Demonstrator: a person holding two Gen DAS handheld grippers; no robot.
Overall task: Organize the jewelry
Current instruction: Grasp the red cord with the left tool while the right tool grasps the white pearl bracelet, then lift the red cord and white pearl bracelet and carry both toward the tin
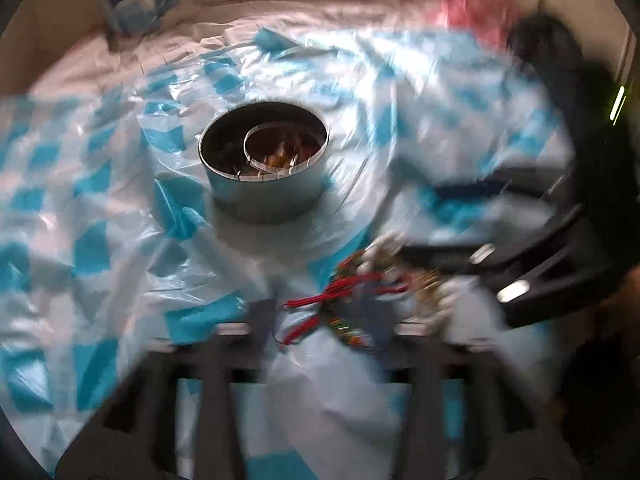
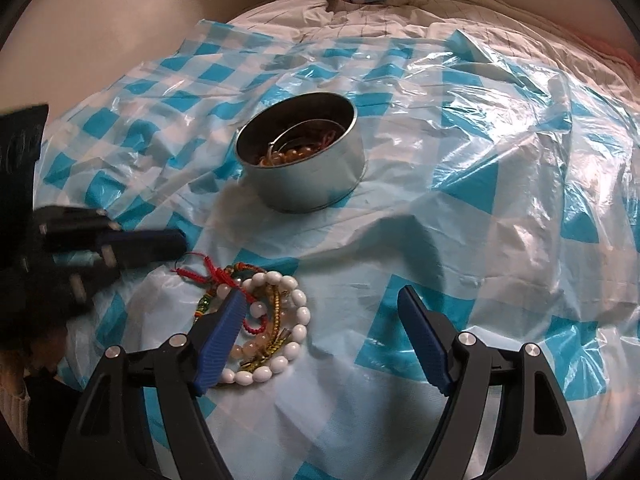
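A round metal tin (image 2: 304, 160) holding a bangle and beads stands on a blue-and-white checked plastic sheet (image 2: 480, 168); it also shows in the left wrist view (image 1: 264, 164). A pile of bracelets (image 2: 264, 320), white beads, amber beads, gold cord and red string, lies in front of the tin. My right gripper (image 2: 322, 340) is open, its left finger (image 2: 220, 344) over the pile's left side. My left gripper (image 1: 328, 320) is open around the blurred pile (image 1: 372, 284); in the right wrist view it (image 2: 132, 256) comes in from the left.
The sheet covers a bed with pale bedding (image 2: 400, 20). A blue-and-white package (image 1: 128, 0) lies at the back by the wall. Pink fabric (image 1: 472, 4) lies at the back right. The right gripper's body (image 1: 552, 248) fills the right side of the left wrist view.
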